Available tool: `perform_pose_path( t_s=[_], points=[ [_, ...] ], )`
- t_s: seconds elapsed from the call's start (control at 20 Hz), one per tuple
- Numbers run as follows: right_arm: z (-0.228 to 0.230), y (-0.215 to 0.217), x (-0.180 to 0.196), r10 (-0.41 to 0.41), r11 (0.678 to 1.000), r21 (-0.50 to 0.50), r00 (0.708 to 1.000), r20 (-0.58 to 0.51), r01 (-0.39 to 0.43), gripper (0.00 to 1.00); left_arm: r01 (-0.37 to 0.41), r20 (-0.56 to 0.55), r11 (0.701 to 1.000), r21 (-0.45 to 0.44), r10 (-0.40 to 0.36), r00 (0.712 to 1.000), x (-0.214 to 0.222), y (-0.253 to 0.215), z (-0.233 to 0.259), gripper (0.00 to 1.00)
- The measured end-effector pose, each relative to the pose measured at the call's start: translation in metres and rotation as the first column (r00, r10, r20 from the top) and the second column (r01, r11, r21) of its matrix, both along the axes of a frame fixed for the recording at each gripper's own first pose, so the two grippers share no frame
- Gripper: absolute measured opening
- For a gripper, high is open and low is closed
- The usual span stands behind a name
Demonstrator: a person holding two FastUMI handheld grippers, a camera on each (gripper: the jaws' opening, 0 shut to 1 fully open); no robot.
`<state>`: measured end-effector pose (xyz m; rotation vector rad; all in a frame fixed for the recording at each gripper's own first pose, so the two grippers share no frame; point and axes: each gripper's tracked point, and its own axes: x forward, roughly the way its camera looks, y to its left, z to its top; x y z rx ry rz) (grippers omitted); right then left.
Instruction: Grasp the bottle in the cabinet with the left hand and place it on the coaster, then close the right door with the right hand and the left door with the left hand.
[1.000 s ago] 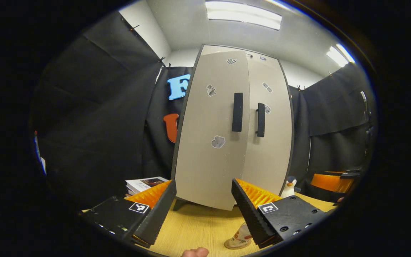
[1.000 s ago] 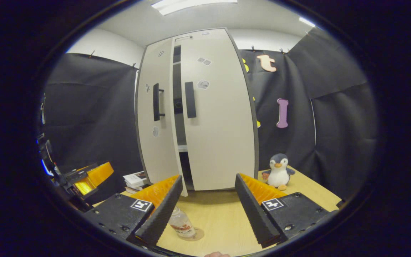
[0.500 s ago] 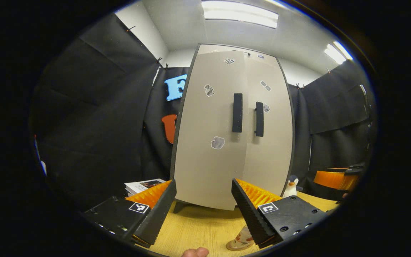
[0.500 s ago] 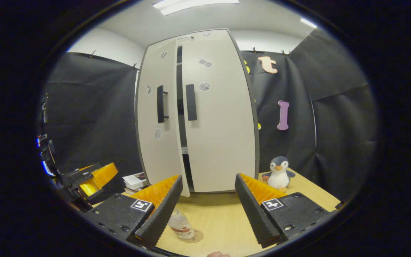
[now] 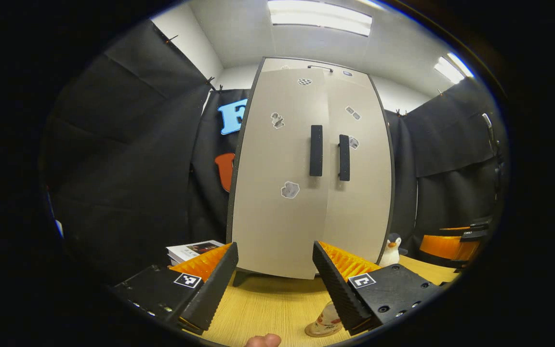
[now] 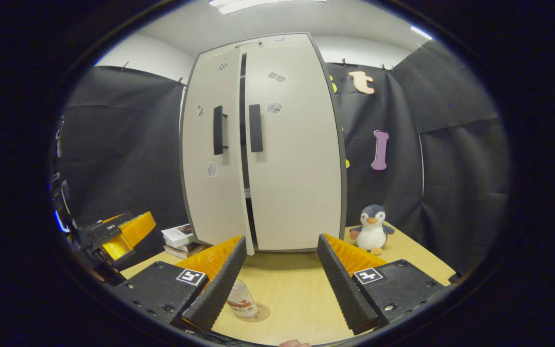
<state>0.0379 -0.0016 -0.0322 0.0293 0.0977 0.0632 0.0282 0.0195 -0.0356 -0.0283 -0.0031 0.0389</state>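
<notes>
Bottle (image 6: 242, 302) sat on coaster (image 6: 261, 313). Right door (image 6: 293, 144) shut, left door (image 6: 212, 154) nearly. Left gripper (image 5: 273, 284), right gripper (image 6: 280, 282): fingers wide apart, empty.

No legible text is found: the print on the clear plastic bottle (image 6: 243, 303) and the stacked books (image 6: 177, 236) is too small to be read.

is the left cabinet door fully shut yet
No: in the right gripper view a dark gap remains between the pale left cabinet door and the pale right cabinet door.
</notes>
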Motion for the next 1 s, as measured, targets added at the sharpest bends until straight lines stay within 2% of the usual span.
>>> perform_pose_path(
  t_s=[0.05,0.1,0.15,0.2,0.35,0.4,0.45,0.5,0.55,0.6,0.65,0.7,0.75,0.8,0.95,1.0],
  points=[
    [0.000,0.000,0.000,0.001,1.000,0.002,1.000,0.002,-0.001,0.97,0.002,0.001,1.000,0.004,-0.002,1.000,0.001,0.000,0.000,0.90],
    [0.000,0.000,0.000,0.003,1.000,0.004,1.000,0.005,-0.003,0.97,0.003,0.002,1.000,0.007,-0.003,1.000,0.000,0.000,0.001,0.99],
    [0.001,0.001,0.001,0.004,1.000,0.003,1.000,0.009,-0.004,0.97,0.000,0.006,1.000,0.012,0.000,1.000,0.000,0.001,0.003,0.95],
    [0.003,0.001,0.000,0.002,1.000,-0.001,1.000,0.011,-0.002,0.97,-0.005,0.011,1.000,0.017,0.005,1.000,0.001,0.002,0.004,0.99],
    [0.006,0.002,0.000,0.005,1.000,0.003,1.000,0.020,-0.005,0.97,-0.001,0.020,1.000,0.018,0.001,1.000,0.004,0.001,0.005,0.99],
    [0.006,0.002,0.000,0.006,1.000,0.007,1.000,0.022,-0.006,0.97,-0.002,0.024,1.000,0.018,0.002,1.000,0.004,0.002,0.006,0.95],
    [0.007,0.002,0.001,0.004,1.000,0.008,1.000,0.023,-0.004,0.97,-0.005,0.027,1.000,0.020,0.004,1.000,0.004,0.002,0.007,0.99],
    [0.007,0.001,0.002,0.003,1.000,0.006,1.000,0.026,-0.003,0.97,-0.014,0.027,1.000,0.021,0.014,1.000,0.005,0.005,0.008,0.99],
    [0.008,0.002,0.003,0.004,1.000,0.004,1.000,0.027,-0.004,0.97,-0.019,0.027,1.000,0.018,0.019,0.999,0.005,0.007,0.007,0.95],
    [0.008,0.002,0.003,0.005,1.000,0.004,1.000,0.028,-0.005,0.97,-0.019,0.025,1.000,0.013,0.019,1.000,0.006,0.007,0.007,0.95],
    [0.008,0.003,0.004,0.009,1.000,0.004,1.000,0.027,-0.010,0.97,-0.020,0.023,1.000,0.009,0.020,1.000,0.007,0.008,0.006,0.99],
    [0.009,0.004,0.006,0.012,1.000,0.005,1.000,0.029,-0.012,0.97,-0.019,0.023,1.000,0.008,0.019,1.000,0.008,0.008,0.006,0.95],
    [0.010,0.005,0.009,0.013,1.000,0.005,1.000,0.029,-0.013,0.97,-0.019,0.022,1.000,0.009,0.019,1.000,0.008,0.009,0.007,0.99],
    [0.011,0.006,0.012,0.013,1.000,0.006,0.999,0.029,-0.013,0.97,-0.018,0.019,1.000,0.012,0.018,1.000,0.010,0.010,0.005,0.95],
    [0.012,0.006,0.015,0.011,1.000,0.009,0.999,0.031,-0.012,0.97,-0.017,0.013,1.000,0.010,0.017,1.000,0.012,0.010,0.004,0.95],
    [0.011,0.007,0.014,0.011,1.000,0.011,0.999,0.030,-0.012,0.97,-0.017,0.010,1.000,0.007,0.017,1.000,0.012,0.010,0.002,0.99]
  ],
)
